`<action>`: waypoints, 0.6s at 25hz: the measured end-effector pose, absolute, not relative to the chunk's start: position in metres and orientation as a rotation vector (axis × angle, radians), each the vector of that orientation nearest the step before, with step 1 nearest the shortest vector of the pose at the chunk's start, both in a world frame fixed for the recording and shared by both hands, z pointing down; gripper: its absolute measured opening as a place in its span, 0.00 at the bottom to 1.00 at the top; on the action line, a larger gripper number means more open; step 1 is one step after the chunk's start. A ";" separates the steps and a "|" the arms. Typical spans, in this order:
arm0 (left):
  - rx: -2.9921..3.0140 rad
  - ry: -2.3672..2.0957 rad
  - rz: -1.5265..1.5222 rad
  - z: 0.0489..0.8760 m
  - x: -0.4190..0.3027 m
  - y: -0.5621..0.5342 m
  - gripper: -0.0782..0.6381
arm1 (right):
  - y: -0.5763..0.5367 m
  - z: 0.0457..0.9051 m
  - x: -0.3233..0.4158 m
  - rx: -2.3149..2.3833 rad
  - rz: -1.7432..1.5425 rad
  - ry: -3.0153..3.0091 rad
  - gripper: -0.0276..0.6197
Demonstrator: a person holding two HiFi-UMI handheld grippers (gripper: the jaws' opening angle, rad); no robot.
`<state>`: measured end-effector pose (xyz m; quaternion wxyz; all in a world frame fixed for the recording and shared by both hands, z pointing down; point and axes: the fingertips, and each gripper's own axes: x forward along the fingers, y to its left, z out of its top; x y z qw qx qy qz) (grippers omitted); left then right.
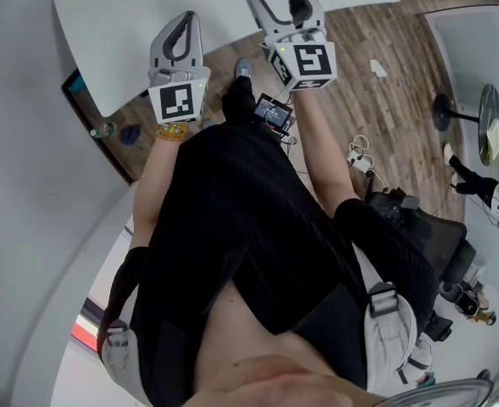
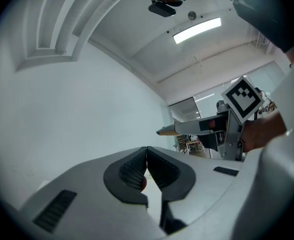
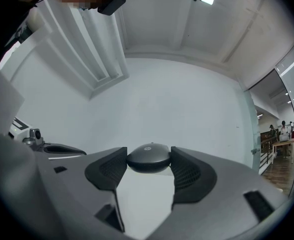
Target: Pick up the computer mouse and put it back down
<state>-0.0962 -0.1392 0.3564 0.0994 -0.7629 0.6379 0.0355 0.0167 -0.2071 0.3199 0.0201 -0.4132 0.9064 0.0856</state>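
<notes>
Between the jaws of the right gripper (image 3: 148,153), clamped on its sides, sits a mouse (image 3: 147,160), likely light, hard and slippery; the left gripper (image 2: 147,155) has its jaws together on nothing.

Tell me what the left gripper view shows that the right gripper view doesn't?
Only the left gripper view shows the left gripper with jaws pressed together, and a marker cube. Only the right gripper view shows the right gripper squeezing the computer mouse. Both show a white wall and a ceiling light.
</notes>
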 end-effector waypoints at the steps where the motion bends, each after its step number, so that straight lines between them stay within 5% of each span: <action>1: -2.258 1.888 0.105 0.357 -0.096 -0.139 0.13 | -0.208 0.320 0.017 -1.283 0.263 2.812 0.48; 15: -2.257 1.903 0.108 0.360 -0.101 -0.137 0.13 | -0.210 0.324 0.011 -1.276 0.235 2.822 0.48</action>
